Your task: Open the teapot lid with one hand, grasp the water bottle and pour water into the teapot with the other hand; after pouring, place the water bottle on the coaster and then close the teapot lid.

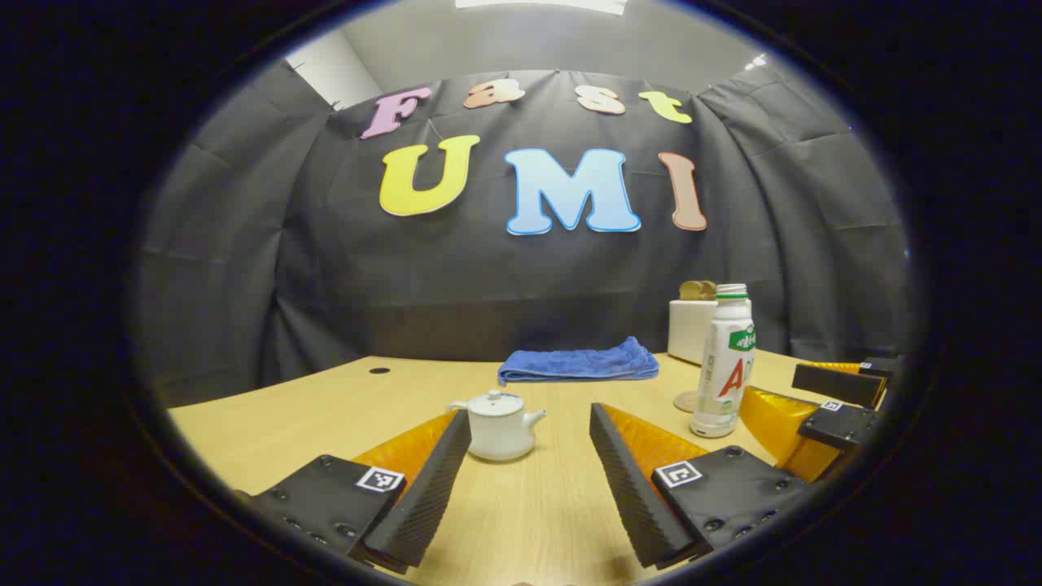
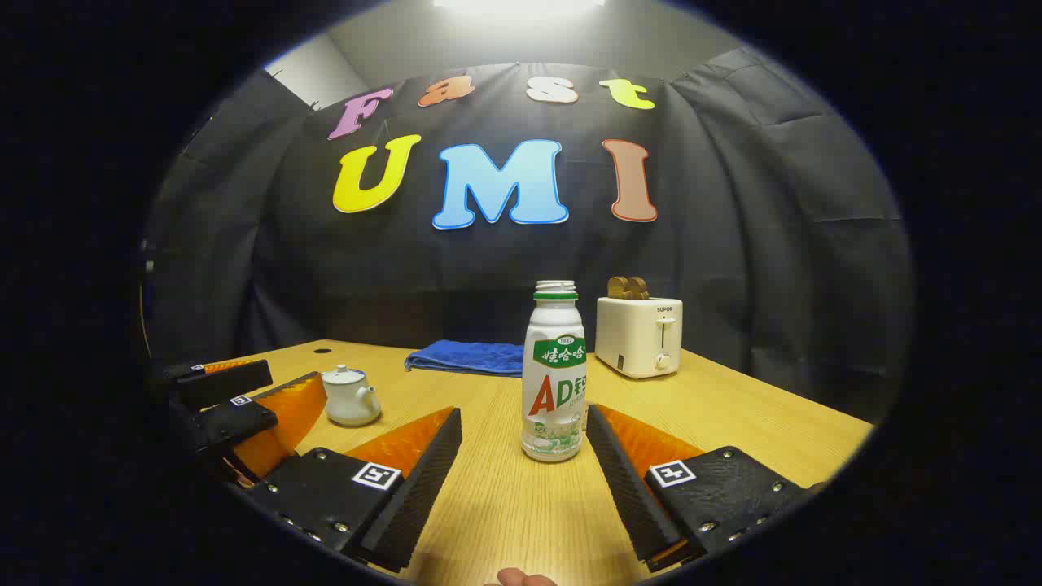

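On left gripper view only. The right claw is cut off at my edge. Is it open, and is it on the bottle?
Observer: Open. In the right gripper view the right claw has its fingers spread wide. The white plastic water bottle with the green label stands upright on the wooden table near the fingertips, not clamped.
Operator: White box behind the bottle, half hidden for me?
Observer: A cream toaster, farther back and to the bottle's right, with brown pieces sticking out of its slots.
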